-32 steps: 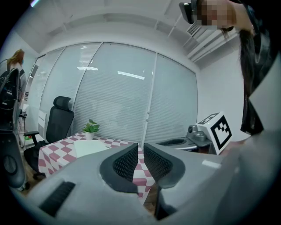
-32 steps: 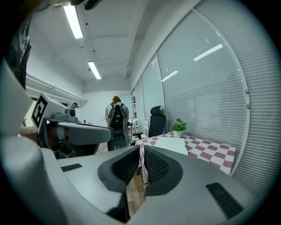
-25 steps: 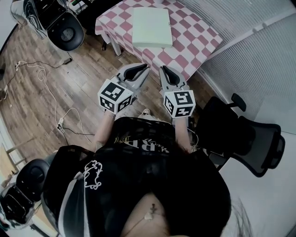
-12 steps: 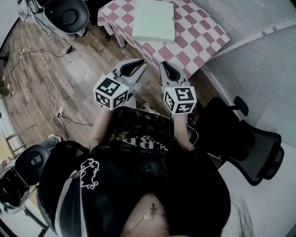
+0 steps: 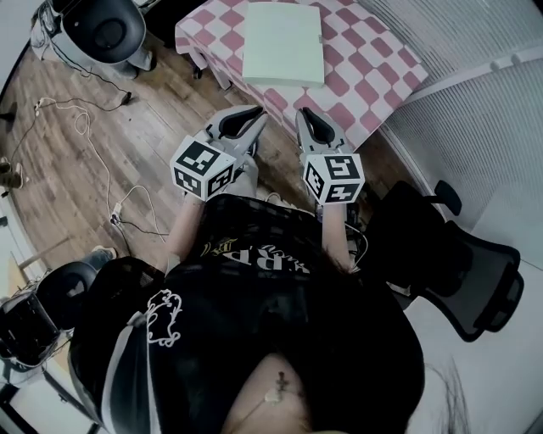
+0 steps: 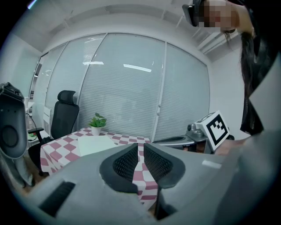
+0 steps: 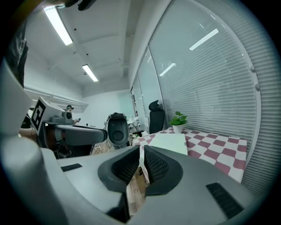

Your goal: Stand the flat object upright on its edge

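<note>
A pale flat slab (image 5: pixel 282 42) lies flat on the pink-and-white checked table (image 5: pixel 373 63). It also shows as the slab (image 6: pixel 94 144) in the left gripper view and the slab (image 7: pixel 169 143) in the right gripper view. Both grippers hang side by side over the wooden floor, short of the table's near edge and apart from the slab. My left gripper (image 5: pixel 248 116) is shut with nothing in it, its pads (image 6: pixel 127 161) nearly touching. My right gripper (image 5: pixel 307 119) is shut and empty too, with its pads (image 7: pixel 153 165) together.
A small potted plant (image 6: pixel 96 123) stands at the table's far end by the blind-covered glass wall. A black office chair (image 5: pixel 458 254) is at my right and a round-backed chair (image 5: pixel 106 25) at the far left. Cables (image 5: pixel 102 169) trail over the floor.
The head view has drifted slightly, so the table sits a touch higher in frame. Both grippers stay shut and side by side, with hardly any movement.
</note>
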Available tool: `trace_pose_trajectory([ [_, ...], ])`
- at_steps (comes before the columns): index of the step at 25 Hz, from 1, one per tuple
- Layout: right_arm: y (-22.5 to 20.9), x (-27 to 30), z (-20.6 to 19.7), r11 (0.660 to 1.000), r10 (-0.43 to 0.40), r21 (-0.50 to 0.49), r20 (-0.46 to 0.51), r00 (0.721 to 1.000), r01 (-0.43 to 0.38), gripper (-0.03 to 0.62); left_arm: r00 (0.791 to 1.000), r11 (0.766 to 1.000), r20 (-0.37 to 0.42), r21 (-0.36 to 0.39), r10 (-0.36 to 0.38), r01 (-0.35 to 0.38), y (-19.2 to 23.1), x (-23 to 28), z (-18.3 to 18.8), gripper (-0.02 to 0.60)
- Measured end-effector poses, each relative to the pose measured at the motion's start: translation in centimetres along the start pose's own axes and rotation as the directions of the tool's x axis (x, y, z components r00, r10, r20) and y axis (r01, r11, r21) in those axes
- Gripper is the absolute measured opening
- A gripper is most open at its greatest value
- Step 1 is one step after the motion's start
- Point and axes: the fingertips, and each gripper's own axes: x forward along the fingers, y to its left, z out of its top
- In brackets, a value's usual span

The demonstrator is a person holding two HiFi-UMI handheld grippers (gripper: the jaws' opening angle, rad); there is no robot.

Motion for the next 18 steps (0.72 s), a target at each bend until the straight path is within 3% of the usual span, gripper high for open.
trace_pose_trajectory([
  [8,-2.2,7.3,2.5,0.999,-0.045,0.012,-0.032,0.998,0.045,0.035,0.998,0.998,0.005,0.005,-0.059,0.059,7.5,4.4,2.9,0.052],
  [18,-4.7,15.2,6.7,0.994,-0.104,0.007,-0.108,0.989,0.105,0.035,0.996,0.995,-0.001,-0.048,-0.092,0.092,16.3,7.3,6.3,0.052],
])
